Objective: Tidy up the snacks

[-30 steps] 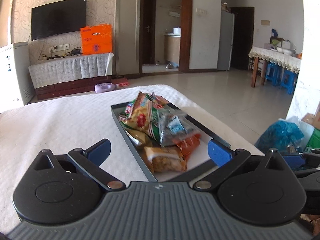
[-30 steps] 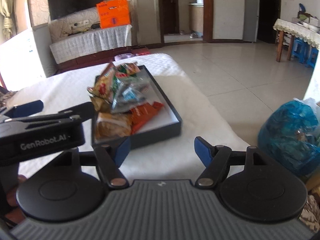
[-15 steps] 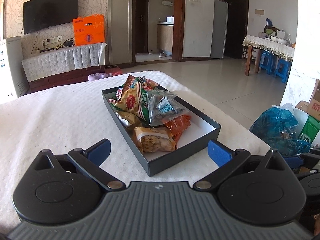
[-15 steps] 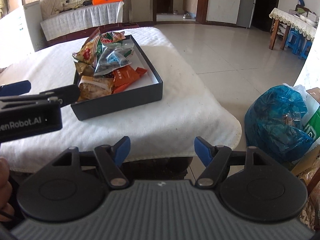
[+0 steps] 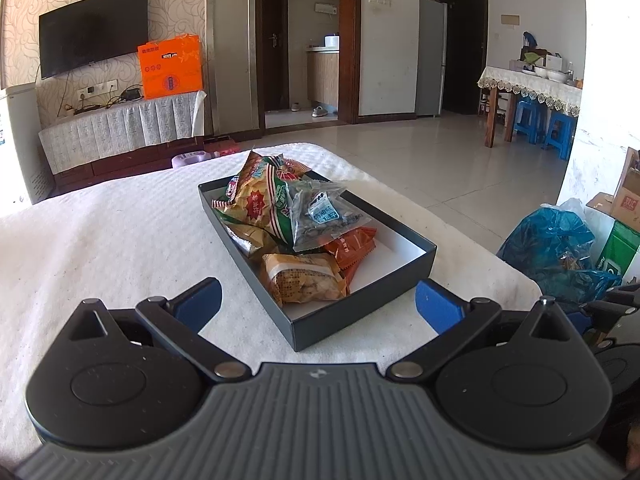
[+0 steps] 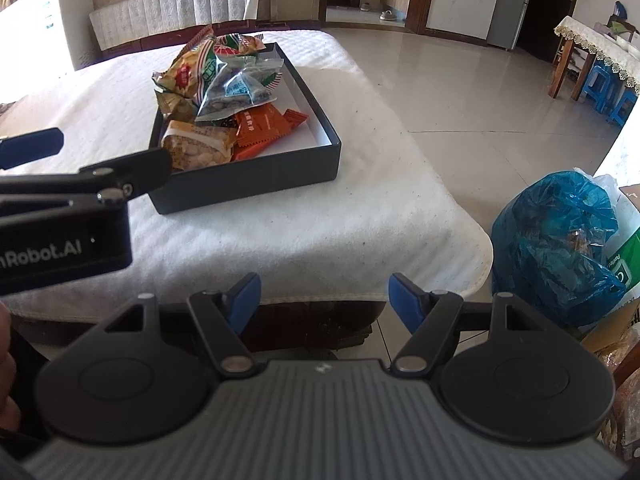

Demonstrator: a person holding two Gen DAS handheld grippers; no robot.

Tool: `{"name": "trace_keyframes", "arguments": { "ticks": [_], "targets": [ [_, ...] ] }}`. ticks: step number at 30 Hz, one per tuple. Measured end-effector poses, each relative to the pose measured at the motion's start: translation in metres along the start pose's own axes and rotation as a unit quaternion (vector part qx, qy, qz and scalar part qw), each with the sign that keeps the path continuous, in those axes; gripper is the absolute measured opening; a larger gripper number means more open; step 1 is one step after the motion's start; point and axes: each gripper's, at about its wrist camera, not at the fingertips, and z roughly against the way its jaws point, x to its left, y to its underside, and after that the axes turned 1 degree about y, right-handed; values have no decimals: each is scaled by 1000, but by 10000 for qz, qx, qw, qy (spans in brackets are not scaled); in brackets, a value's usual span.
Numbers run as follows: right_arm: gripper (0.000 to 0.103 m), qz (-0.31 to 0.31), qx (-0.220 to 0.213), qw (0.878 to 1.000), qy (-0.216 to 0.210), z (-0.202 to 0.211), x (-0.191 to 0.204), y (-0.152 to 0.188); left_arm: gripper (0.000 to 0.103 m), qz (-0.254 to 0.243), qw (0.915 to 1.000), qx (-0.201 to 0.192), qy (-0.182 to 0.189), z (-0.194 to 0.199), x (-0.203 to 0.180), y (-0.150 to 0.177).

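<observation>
A dark shallow box [image 5: 362, 316] [image 6: 248, 184] sits on a white-towelled table. It holds several snack packets: a yellow chip bag [image 5: 252, 200], a clear bag with a blue label [image 5: 320, 216] [image 6: 236, 92], an orange packet [image 5: 352, 246] [image 6: 260, 124] and a tan biscuit pack [image 5: 300, 278] [image 6: 196, 148]. My left gripper [image 5: 318, 306] is open and empty, just short of the box's near end; it also shows in the right wrist view [image 6: 92, 162]. My right gripper [image 6: 324, 300] is open and empty, off the table's front edge.
The towel-covered table [image 5: 100, 240] [image 6: 320, 236] ends in a front edge just ahead of my right gripper. A blue plastic bag [image 6: 556, 236] [image 5: 556, 248] and cardboard boxes stand on the floor to the right. A TV stand and orange box [image 5: 170, 66] lie far behind.
Both grippers have drawn back from the box, so it looks farther away. The right gripper has backed off past the table's front edge. Both stay open and empty.
</observation>
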Motion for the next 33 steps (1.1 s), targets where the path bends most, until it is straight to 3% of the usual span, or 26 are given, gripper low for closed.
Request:
{"name": "trace_keyframes", "arguments": {
  "ticks": [33],
  "targets": [
    [73,-24,42,10000,-57,-2,-2,-1,103,2,10000,42,57,0,1,3]
  ]
}}
